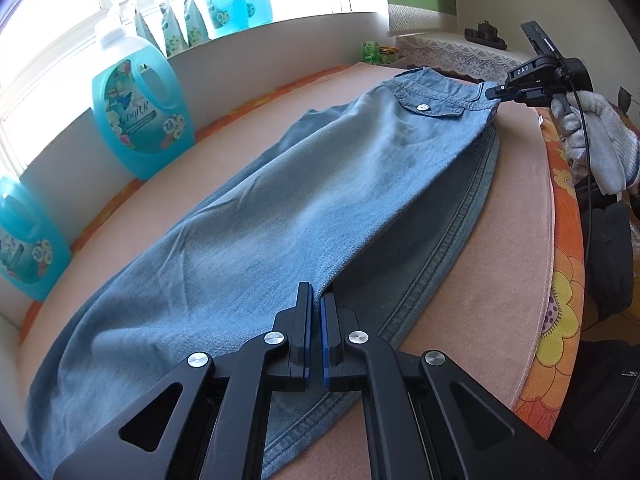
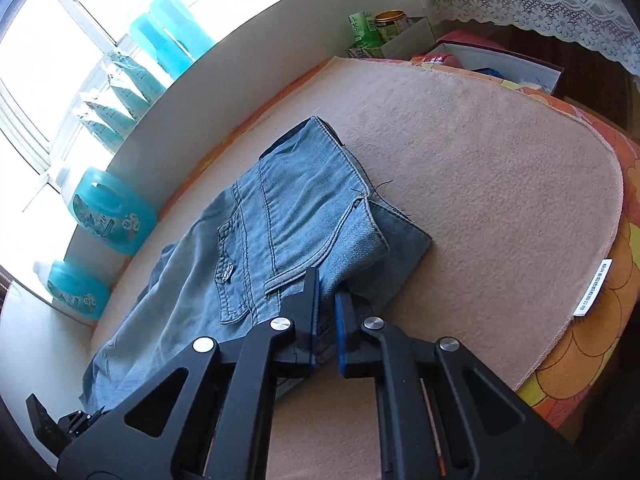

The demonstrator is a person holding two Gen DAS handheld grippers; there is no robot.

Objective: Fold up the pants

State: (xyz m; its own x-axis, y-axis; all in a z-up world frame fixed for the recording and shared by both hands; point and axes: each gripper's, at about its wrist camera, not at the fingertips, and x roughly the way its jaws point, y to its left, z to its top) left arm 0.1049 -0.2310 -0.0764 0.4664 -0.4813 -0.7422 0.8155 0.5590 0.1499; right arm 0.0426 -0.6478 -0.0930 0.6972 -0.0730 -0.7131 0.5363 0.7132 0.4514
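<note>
Light blue denim pants [image 1: 320, 168] lie lengthwise on a pink mat [image 1: 508, 240], one leg folded over the other. My left gripper [image 1: 316, 292] is shut on the edge of the upper leg, which it holds slightly off the lower layer. At the far end, my right gripper [image 1: 494, 92], held by a gloved hand [image 1: 592, 140], pinches the waist corner. In the right wrist view, the right gripper [image 2: 326, 280] is shut on the waistband of the pants [image 2: 288, 216], next to a belt loop, with denim between its fingers.
Blue detergent bottles [image 1: 140, 112] stand along the wall at the left edge of the mat, with more on the window sill. A floral orange cloth [image 1: 560, 300] shows under the mat's right edge. Cans and boxes [image 2: 380, 28] sit beyond the mat's far end [image 2: 480, 140].
</note>
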